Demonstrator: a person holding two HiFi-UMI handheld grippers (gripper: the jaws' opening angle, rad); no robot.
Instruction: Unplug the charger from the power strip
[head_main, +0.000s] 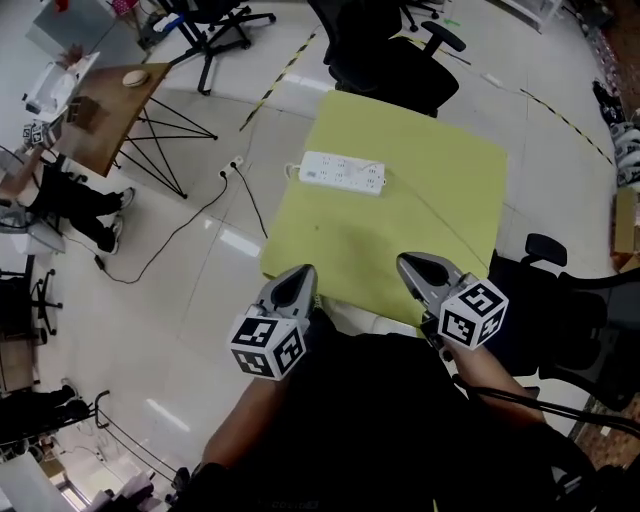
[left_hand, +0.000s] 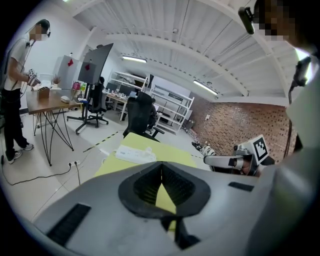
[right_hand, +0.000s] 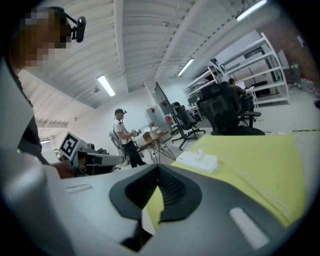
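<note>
Two grippers: left gripper at 7 o'clock edge of yellow table, right gripper at 5 o'clock.
Jaws: shut tight on both, nothing between.
Power strip: white, up at 12 o'clock, well apart from both.
Charger: upright, plugged in there.

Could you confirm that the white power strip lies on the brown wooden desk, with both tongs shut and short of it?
No: the head view shows the power strip on the yellow-green table, not the wooden desk. The left tongs and right tongs are shut and short of it.
</note>
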